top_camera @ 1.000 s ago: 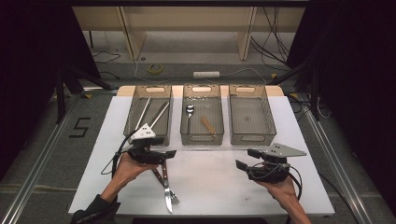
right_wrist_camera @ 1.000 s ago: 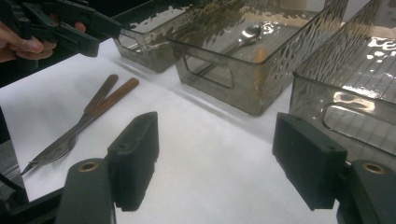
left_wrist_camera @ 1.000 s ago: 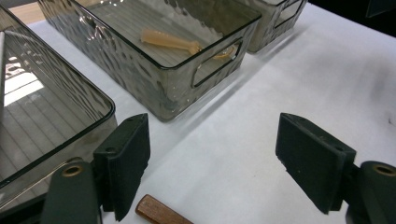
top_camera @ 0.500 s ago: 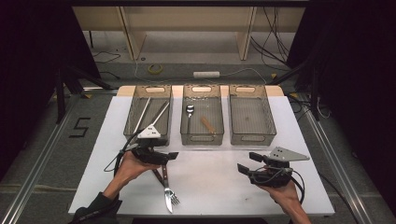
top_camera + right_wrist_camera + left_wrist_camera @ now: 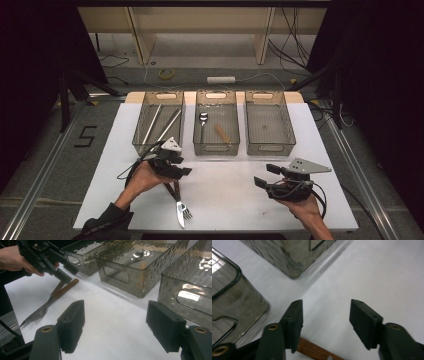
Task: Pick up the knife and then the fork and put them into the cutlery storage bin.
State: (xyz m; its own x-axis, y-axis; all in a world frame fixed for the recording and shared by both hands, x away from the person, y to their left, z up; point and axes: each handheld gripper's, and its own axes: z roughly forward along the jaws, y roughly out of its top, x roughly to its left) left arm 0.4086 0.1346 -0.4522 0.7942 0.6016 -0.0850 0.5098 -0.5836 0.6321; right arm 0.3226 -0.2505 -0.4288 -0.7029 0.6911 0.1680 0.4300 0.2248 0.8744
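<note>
Hovering over the wooden handles of a knife (image 5: 178, 216) and fork (image 5: 186, 211) lying together on the white table (image 5: 235, 190), the left gripper (image 5: 176, 171) has just been closing its jaws, which stand apart with a handle below them, pads not touching it. The right gripper (image 5: 267, 175) hangs apart, jaws wide, holding nothing, near 3 bins (image 5: 270, 148).

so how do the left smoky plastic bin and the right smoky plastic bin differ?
Contents: the left smoky plastic bin holds long metal utensils lying lengthwise; the right smoky plastic bin looks empty.
Nearness to the work: the left bin sits just beyond the left gripper, whose open jaws have just been closing over the wooden handles; the right bin has no gripper at its near edge.
Shared: same translucent rectangular shape, cut-out handles, same row.
</note>
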